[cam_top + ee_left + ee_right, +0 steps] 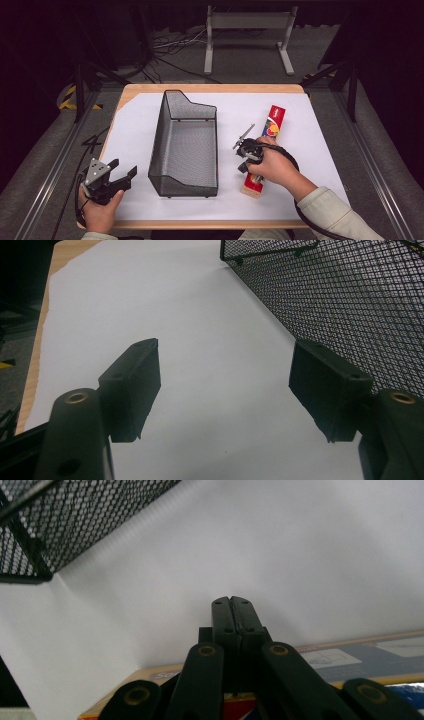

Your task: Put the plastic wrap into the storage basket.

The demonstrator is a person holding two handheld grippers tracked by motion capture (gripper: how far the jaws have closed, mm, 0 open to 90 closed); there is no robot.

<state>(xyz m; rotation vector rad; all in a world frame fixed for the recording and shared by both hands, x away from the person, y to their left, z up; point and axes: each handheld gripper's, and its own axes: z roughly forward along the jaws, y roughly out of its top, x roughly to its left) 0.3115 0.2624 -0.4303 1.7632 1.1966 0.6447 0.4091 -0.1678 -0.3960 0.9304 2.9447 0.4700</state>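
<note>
Desk (320, 165): white sheet over a wooden top, carrying all items listed.

Basket (185, 147): black wire mesh, mid-desk, standing upright. Nothing shows inside it in the high view. Judged the likely destination, so the placing is not yet done.

Box (265, 150): long, narrow, red with colourful print, lying flat on the desk to the right of the basket and apart from it. Not yet lifted; in the right claw view its yellow-edged face (350, 660) lies directly under the claw.

Right claw (242, 145): above the box's middle, jaws pressed together with nothing between them, as the right claw view (232, 605) makes plain. Judged the opening stage: grasp, lift and transfer all remain.

Left claw (122, 172): at the near left of the desk, jaws spread wide, holding nothing, idle beside the basket.

Views compared: the high view gives the whole layout and the box's full length. The left claw view (225, 385) shows the basket's mesh wall (350, 300) close by its right-hand jaw. The right claw view shows the basket's corner (30, 545) beyond bare white sheet.
</note>
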